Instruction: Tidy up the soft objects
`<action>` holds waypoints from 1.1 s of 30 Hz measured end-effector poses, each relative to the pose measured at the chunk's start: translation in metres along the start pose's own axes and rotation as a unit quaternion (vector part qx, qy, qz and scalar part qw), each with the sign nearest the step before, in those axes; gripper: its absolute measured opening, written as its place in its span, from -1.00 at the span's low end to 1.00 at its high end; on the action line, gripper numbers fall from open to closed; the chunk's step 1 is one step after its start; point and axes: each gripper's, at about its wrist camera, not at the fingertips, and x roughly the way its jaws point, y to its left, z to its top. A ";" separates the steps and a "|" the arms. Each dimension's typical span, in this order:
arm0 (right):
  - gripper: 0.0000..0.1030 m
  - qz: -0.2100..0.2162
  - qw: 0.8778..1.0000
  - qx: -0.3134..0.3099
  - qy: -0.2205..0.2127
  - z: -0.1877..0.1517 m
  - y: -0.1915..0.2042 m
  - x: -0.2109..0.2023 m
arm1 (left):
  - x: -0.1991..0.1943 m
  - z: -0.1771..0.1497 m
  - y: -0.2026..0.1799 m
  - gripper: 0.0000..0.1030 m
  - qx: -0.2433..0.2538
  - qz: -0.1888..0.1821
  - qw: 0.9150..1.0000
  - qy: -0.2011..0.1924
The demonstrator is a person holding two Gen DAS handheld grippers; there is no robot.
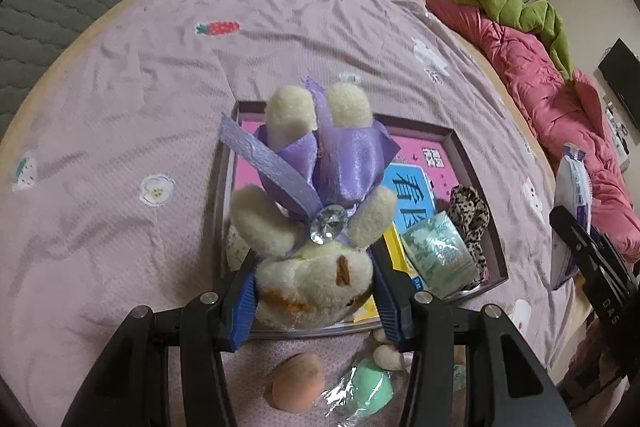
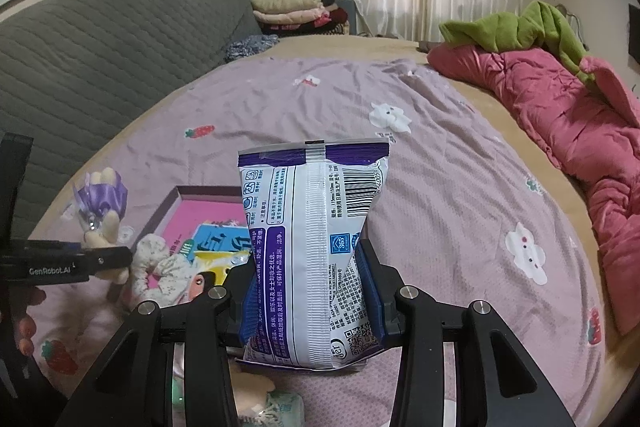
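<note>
A cream plush bunny [image 1: 316, 227] in a purple satin dress with a clear gem hangs over the shallow pink-bottomed box [image 1: 474, 167]. My left gripper [image 1: 316, 289] is shut on its head, blue pads pressing both sides. The bunny [image 2: 102, 203] and the left gripper [image 2: 100, 261] also show at the left of the right wrist view. My right gripper [image 2: 312, 291] is shut on a white and purple soft pack [image 2: 316, 211], held upright above the bed to the right of the box [image 2: 208, 190]. The same pack [image 1: 574, 179] appears at the right edge of the left wrist view.
Inside the box lie a green tissue packet [image 1: 436, 251], a leopard scrunchie [image 1: 472, 215] and a floral scrunchie [image 2: 156, 255]. On the lilac bedsheet [image 1: 120, 107] near me sit a peach sponge [image 1: 298, 381] and a wrapped green sponge [image 1: 372, 387]. A pink quilt [image 2: 560, 115] lines the right side.
</note>
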 end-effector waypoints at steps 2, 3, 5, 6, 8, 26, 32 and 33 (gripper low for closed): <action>-0.14 -0.003 1.000 0.002 0.008 -0.004 -0.002 0.007 | 0.007 -0.002 0.001 -0.01 0.000 0.003 1.000 0.007; -0.14 -0.006 1.000 0.003 0.012 -0.006 -0.003 0.009 | 0.009 -0.003 0.002 -0.01 -0.002 0.001 1.000 0.010; -0.14 -0.006 1.000 0.007 0.018 -0.010 -0.005 0.013 | 0.015 -0.005 0.003 -0.01 -0.002 0.003 1.000 0.015; -0.14 -0.007 1.000 0.006 0.020 -0.012 -0.006 0.015 | 0.017 -0.006 0.004 -0.01 -0.002 0.004 1.000 0.017; -0.14 -0.008 1.000 0.006 0.025 -0.016 -0.007 0.019 | 0.022 -0.008 0.005 -0.01 -0.003 0.006 1.000 0.022; -0.14 -0.008 0.999 0.010 0.049 -0.028 -0.009 0.044 | 0.051 -0.023 0.012 -0.01 -0.008 0.016 0.998 0.053; -0.14 -0.004 0.998 0.010 0.057 -0.030 -0.008 0.053 | 0.056 -0.023 0.014 0.00 -0.008 0.016 0.998 0.058; -0.14 -0.002 0.998 0.011 0.059 -0.031 -0.007 0.055 | 0.056 -0.022 0.015 0.00 -0.009 0.016 0.998 0.059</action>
